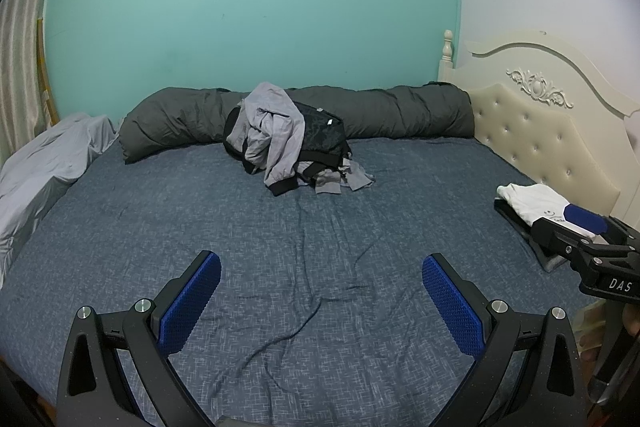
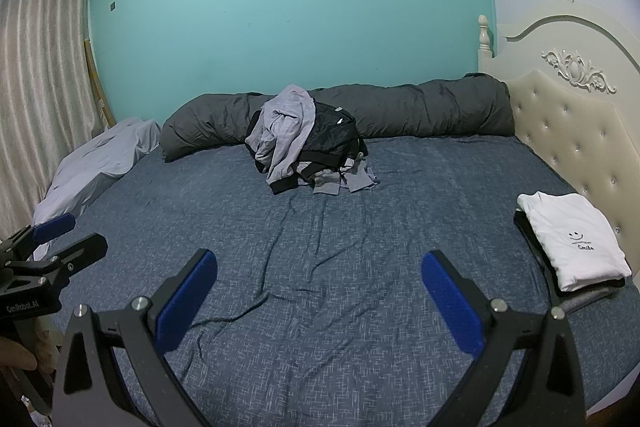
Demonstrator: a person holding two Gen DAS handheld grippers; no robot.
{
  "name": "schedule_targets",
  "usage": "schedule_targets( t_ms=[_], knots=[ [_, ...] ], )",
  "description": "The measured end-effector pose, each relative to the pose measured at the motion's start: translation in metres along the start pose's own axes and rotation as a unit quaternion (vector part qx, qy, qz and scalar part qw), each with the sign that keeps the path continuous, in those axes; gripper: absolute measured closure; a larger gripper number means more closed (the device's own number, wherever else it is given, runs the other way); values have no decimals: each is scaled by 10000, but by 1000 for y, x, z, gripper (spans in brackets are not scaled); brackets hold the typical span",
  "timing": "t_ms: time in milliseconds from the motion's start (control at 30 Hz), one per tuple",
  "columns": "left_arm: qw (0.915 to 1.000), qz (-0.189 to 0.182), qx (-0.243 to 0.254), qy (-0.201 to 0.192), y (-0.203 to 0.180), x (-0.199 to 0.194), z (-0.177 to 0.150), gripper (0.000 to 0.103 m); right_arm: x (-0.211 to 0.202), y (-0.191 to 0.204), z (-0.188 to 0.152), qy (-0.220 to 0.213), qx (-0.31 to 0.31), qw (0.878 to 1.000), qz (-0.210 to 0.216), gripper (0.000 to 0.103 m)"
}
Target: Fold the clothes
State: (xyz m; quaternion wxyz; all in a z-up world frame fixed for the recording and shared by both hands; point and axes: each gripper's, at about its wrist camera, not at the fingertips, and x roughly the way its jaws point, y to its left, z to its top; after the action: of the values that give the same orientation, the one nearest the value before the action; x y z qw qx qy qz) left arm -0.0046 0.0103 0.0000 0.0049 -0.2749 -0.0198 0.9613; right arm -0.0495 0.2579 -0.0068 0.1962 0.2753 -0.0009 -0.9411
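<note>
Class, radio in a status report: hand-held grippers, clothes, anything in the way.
Left hand-held gripper open, empty. Right hand-held gripper open, empty. Unfolded pile mid-bed by grey roll; folded white shirt near headboard. Sheet between: nothing in the way.

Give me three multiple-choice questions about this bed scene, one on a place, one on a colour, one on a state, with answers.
1. Where is the folded white shirt?
A. By the headboard
B. On the duvet
C. On the floor

2. What colour is the wall behind the bed?
A. Yellow
B. Turquoise
C. Red

3. How is the right hand-held gripper?
A. Shut on a shirt
B. Shut, holding nothing
C. Open, holding nothing

Answers: 1 A, it lies beside the tufted panel; 2 B, plainly turquoise; 3 C, its fingers stand wide apart over bare sheet.
</note>
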Motion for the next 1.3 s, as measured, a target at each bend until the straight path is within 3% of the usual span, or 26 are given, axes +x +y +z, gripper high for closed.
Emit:
schedule_targets(
  t_ms=[367,633,1067,1300],
  knots=[
    [9999,-10,-93,88,5,13,0,0,16,-7,-2,126,79,9998,131,0],
    [9990,106,-368,210,30,60,-6,0,71,-16,-7,398,135,9987,284,0],
    [9895,418,-1282,527,108,189,-23,0,230,-9,16,676,-308,9940,797,0],
    [9785,422,-1936,570,152,251,-46,0,335,-1,32,753,-306,9911,1058,0]
  ],
)
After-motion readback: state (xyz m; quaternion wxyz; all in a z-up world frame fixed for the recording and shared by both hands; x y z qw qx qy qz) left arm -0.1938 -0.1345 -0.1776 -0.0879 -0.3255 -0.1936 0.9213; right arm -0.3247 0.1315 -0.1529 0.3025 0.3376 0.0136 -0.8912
